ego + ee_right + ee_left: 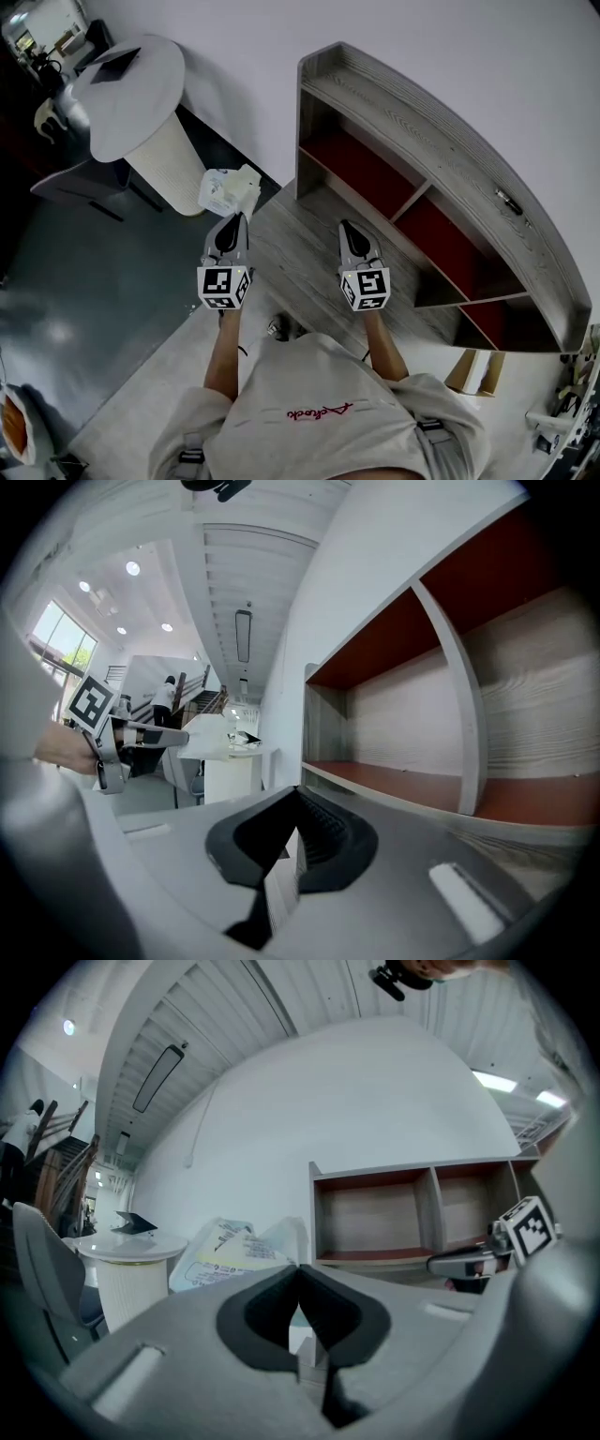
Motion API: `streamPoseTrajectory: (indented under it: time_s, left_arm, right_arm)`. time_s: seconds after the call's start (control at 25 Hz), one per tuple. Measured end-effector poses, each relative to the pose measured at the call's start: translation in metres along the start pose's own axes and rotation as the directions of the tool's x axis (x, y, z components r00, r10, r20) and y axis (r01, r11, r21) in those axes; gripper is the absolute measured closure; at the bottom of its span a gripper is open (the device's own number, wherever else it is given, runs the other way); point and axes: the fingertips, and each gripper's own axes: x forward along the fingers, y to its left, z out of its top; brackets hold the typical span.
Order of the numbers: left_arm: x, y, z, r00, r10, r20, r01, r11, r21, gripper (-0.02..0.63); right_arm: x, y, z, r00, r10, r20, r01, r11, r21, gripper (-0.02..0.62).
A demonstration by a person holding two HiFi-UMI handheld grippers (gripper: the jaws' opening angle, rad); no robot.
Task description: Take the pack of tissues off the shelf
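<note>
- Holding the pack of tissues (228, 192) is the left gripper (234, 217), its jaws closed on the pack's near edge. From its own view the grip seems to be on a thin fold of wrapper rather than the body, though the jaws cover the contact itself.
- The pack hangs in the air off the left end of the shelf (450, 122), over the floor and apart from every compartment. It sits between that end and a round white table (141, 84).
- All the red-lined compartments that can be seen look bare, so by my reckoning the lifting-off step is done and the carry away is the step in hand.
- The right gripper (349, 228) points at the shelf's front edge near the left compartment, with its jaws together and nothing between them. It appears to have no part in the hold.
- The next move calls for a steady, level carry with a firm pinch, since so slight a hold could let the pack swing or slip. It also needs a spot chosen for setting the pack down, perhaps the white table, before the jaws part.
</note>
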Motion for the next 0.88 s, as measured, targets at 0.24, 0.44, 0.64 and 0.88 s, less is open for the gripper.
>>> streamPoseTrajectory:
  time_s: [0.24,0.44,0.64,0.88]
  left_arm:
    - [-0.02,0.022,-0.006,0.999,0.051,-0.012,-0.052,0.999,-0.01,0.604]
    - [-0.027,0.033,-0.009,0.997,0.075,-0.017,-0.075,0.997,-0.018,0.604]
    - [-0.027,0.034,-0.011,0.997,0.073,-0.022,-0.073,0.997,-0.015,0.604]
    - [-0.026,0.034,-0.011,0.997,0.066,-0.025,-0.067,0.998,-0.015,0.604]
  right_arm:
    - [0.009,0.014,0.01,0.999,0.031,0.011,-0.031,0.999,-0.02,0.589]
    - [0.009,0.019,0.015,0.999,0.035,0.016,-0.034,0.999,-0.029,0.589]
    - [0.006,0.019,0.015,1.0,0.027,0.016,-0.027,0.999,-0.032,0.589]
    - [0.001,0.017,0.017,1.0,0.013,0.02,-0.013,0.999,-0.029,0.589]
